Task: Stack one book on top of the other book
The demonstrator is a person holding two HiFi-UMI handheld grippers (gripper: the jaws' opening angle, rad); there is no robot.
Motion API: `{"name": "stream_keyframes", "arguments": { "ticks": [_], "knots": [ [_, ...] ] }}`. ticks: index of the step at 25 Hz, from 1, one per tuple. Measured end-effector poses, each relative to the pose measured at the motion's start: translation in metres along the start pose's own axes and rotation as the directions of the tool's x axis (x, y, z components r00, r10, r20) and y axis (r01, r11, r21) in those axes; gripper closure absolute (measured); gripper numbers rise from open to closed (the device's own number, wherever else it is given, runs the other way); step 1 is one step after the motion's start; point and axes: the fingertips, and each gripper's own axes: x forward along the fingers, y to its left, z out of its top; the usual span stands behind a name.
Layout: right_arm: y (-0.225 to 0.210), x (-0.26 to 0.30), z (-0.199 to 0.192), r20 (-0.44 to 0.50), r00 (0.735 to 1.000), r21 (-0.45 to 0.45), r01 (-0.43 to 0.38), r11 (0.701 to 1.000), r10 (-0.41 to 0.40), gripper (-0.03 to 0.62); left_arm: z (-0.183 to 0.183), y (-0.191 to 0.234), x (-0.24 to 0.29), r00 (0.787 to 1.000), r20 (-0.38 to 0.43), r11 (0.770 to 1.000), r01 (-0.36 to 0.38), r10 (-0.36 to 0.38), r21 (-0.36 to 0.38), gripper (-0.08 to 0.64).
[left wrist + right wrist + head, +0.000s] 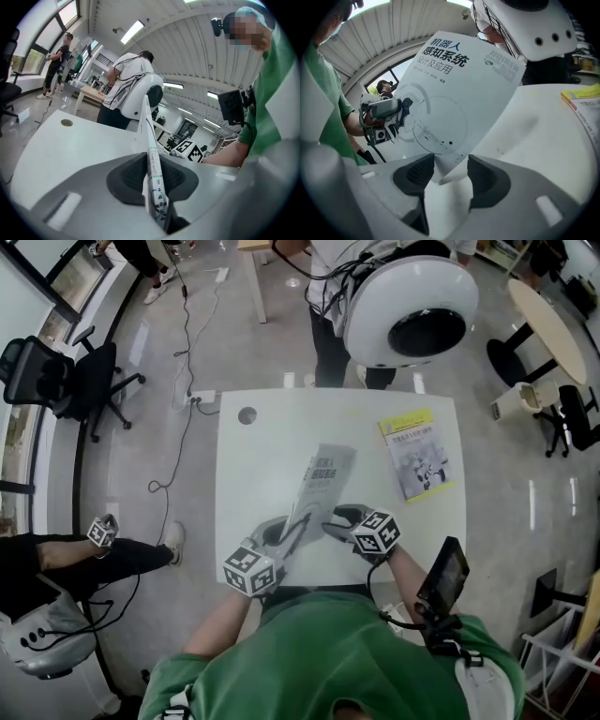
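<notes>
A white table (272, 446) fills the middle of the head view, with a small round hole (247, 415) near its far left corner. Beyond its far edge a person stands behind a big white dome-shaped device (410, 310). A black office chair (66, 381) sits on the floor well off to the left. The person holding the grippers wears a green shirt (328, 652) and stands at the near edge.

A yellow book (419, 456) lies flat on the far right part of the table, well apart from everything else. A pale book (323, 479) is held up over the near middle of the table, tilted steeply with its cover turned toward the right side. I cannot tell whether its lowest corner touches the tabletop.

The left gripper (286, 531) is closed on the pale book's near edge. In the left gripper view the book (152, 159) shows edge-on, pinched between the two dark pads and rising away from them.

The right gripper (337, 518) sits just beside the left one, its jaws standing wide apart. In the right gripper view the lower corner of the book's cover (459, 84) hangs down between the pads, which do not press on it. The yellow book (581, 96) shows at that view's right edge.
</notes>
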Motion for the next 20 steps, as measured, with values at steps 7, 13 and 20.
{"name": "stream_keyframes", "arguments": {
  "ticks": [7, 13, 20],
  "knots": [
    [0.022, -0.004, 0.028, 0.119, 0.986, -0.095, -0.105, 0.990, 0.116, 0.306, 0.044, -0.030, -0.028, 0.996, 0.022, 0.987, 0.082, -0.086, 0.141, 0.512],
    [0.076, -0.025, 0.066, 0.303, 0.873, -0.103, -0.370, 0.923, 0.383, 0.295, 0.076, -0.060, -0.062, 0.989, 0.049, 0.974, 0.126, -0.137, 0.190, 0.512],
    [0.096, -0.044, 0.104, 0.412, 0.828, -0.059, -0.393, 0.918, 0.381, 0.432, 0.089, -0.027, -0.090, 0.985, 0.171, 0.997, -0.020, 0.008, 0.069, 0.512]
  ]
}}
